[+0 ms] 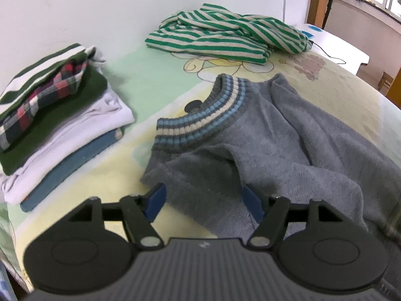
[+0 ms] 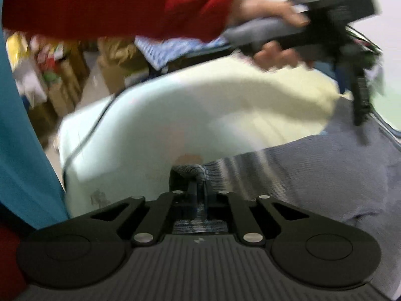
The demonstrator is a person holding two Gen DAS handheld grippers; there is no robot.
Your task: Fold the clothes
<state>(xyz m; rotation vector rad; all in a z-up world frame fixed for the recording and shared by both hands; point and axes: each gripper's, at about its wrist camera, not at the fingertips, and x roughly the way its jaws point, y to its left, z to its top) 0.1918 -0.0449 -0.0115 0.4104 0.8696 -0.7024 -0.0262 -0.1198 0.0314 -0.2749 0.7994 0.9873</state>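
Holding your left gripper (image 1: 203, 200) above grey sweater (image 1: 288, 138) on bed (image 1: 155, 85), jaws spread wide; your right gripper (image 2: 194, 188) jaws clenched on sweater hem; folded stack (image 1: 57, 118) left.

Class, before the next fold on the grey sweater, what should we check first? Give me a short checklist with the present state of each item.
1. Right gripper shut on the grey sweater, at its ribbed edge: ok.
2. Left gripper open, fingers straddling the sweater's near edge: ok, not yet gripping.
3. Sweater lying flat: not ok, a sleeve is folded across and wrinkled.
4. Folded stack clear of the sweater: ok.
5. Striped garment apart from the sweater: ok.
6. Right view sharp enough to judge grip depth: cannot tell, blurred.
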